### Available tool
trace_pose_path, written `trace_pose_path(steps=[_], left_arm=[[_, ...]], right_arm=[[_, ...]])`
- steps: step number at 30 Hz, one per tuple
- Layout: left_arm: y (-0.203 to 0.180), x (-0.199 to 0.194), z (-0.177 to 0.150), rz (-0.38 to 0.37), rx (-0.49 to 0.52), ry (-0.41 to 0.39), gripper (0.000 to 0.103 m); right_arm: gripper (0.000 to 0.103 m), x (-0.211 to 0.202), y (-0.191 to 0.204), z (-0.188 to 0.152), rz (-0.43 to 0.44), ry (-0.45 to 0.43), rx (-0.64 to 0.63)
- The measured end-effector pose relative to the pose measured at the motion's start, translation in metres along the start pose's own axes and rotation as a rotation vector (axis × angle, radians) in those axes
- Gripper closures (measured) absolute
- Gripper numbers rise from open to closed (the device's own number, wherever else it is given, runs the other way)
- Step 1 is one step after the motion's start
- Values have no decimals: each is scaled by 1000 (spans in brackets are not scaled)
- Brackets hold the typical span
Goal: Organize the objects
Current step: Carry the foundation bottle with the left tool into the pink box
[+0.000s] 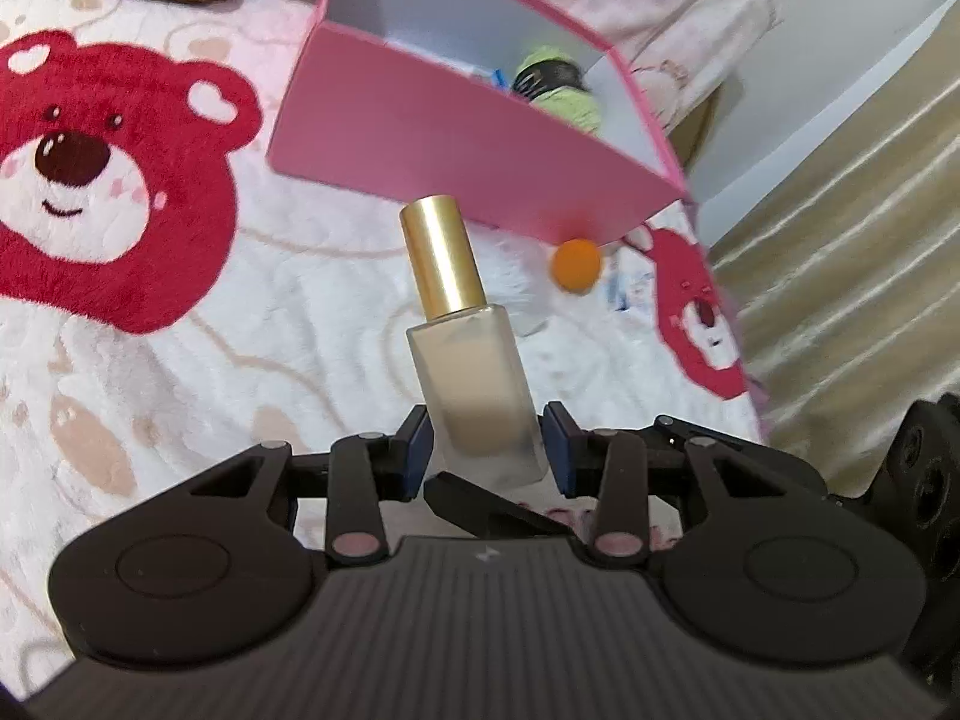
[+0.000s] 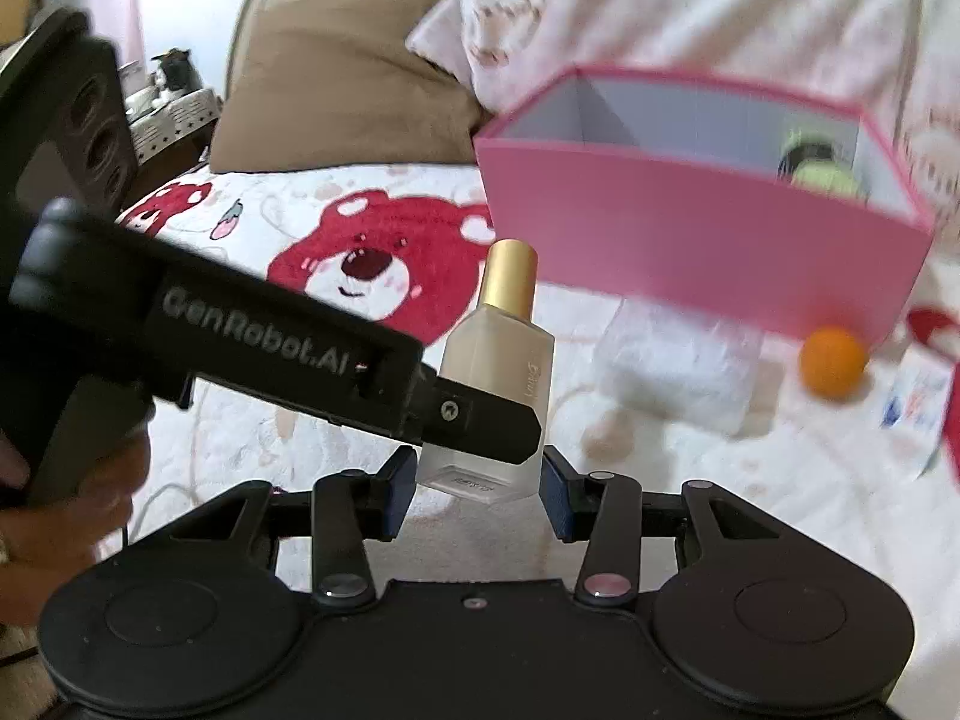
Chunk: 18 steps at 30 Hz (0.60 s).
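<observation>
My left gripper [image 1: 486, 450] clamps the bottle [image 1: 474, 372] low, lifted off the bed [image 1: 180, 396]. Right gripper [image 2: 477, 492] flanks the bottle base; pad contact unclear. Box [image 1: 420, 138] wall hides most contents; ball [image 1: 576, 263] blurred at its near corner.

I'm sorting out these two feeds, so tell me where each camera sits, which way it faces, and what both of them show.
Left wrist: rides on the left gripper, looking forward and down at the bottle between its pads, with the pink box beyond.
Right wrist: rides on the right gripper, facing the same bottle; the left gripper crosses in from the left, a hand below it.
Shared: bottle, pink box, orange ball, bear blanket.
</observation>
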<state>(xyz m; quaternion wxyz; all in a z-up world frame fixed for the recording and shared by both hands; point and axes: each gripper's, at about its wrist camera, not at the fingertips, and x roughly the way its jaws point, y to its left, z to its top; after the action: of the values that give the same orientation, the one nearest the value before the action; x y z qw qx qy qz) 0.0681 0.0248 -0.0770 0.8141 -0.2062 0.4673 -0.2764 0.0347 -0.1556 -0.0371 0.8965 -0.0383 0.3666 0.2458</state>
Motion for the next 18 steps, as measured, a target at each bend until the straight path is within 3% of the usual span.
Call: trace_pose_path(steps=[8, 18], left_arm=[[-38, -24, 26, -3, 68, -37, 65], [-73, -43, 100, 45, 118, -67, 65]], right_arm=[[54, -32, -8, 23, -21, -89, -6], [54, -50, -42, 97, 43, -121, 32]])
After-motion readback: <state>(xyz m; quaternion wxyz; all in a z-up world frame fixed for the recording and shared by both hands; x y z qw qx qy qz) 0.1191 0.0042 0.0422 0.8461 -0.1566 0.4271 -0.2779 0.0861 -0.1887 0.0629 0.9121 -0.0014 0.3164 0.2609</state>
